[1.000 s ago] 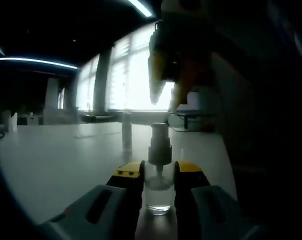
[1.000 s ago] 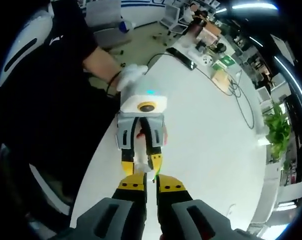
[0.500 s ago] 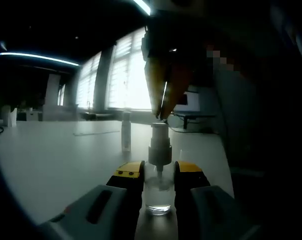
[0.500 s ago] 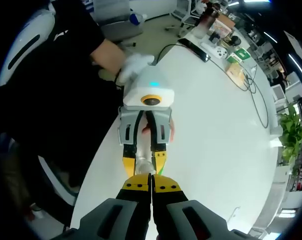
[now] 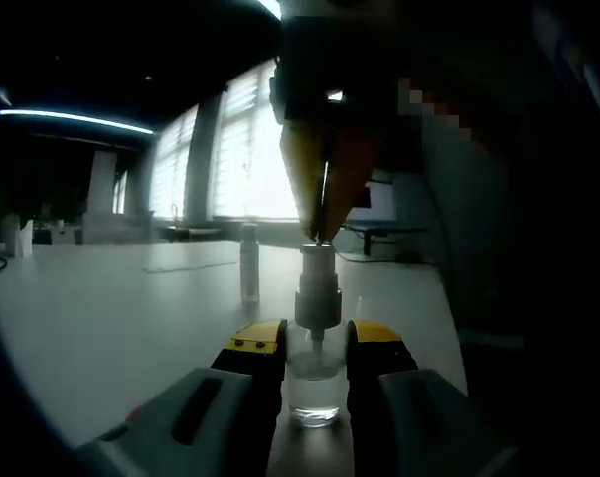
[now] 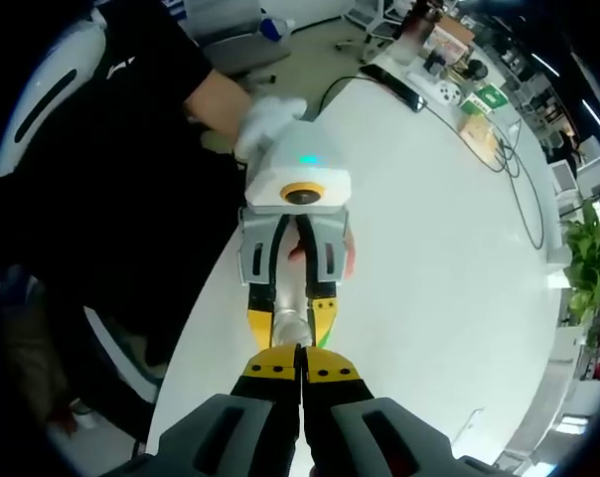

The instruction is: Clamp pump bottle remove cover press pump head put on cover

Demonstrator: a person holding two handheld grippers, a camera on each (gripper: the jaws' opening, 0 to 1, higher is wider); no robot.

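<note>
A clear pump bottle stands on the white table, and my left gripper is shut on its body. Its grey pump head rises above the yellow jaws. My right gripper comes down from above, shut, with its tips resting on top of the pump head. In the right gripper view, my right gripper has its jaws pressed together directly over the bottle, which sits in the left gripper. A slim upright cylinder, perhaps the cover, stands farther back on the table.
A person in dark clothes stands at the table's left edge, with a gloved hand on the left gripper. Cables and small items lie at the far end of the table. A green plant is beyond its right side.
My right gripper's jaws have gone from slightly apart to shut, and it has come down onto the pump head. The left gripper and the bottle have stayed put.
</note>
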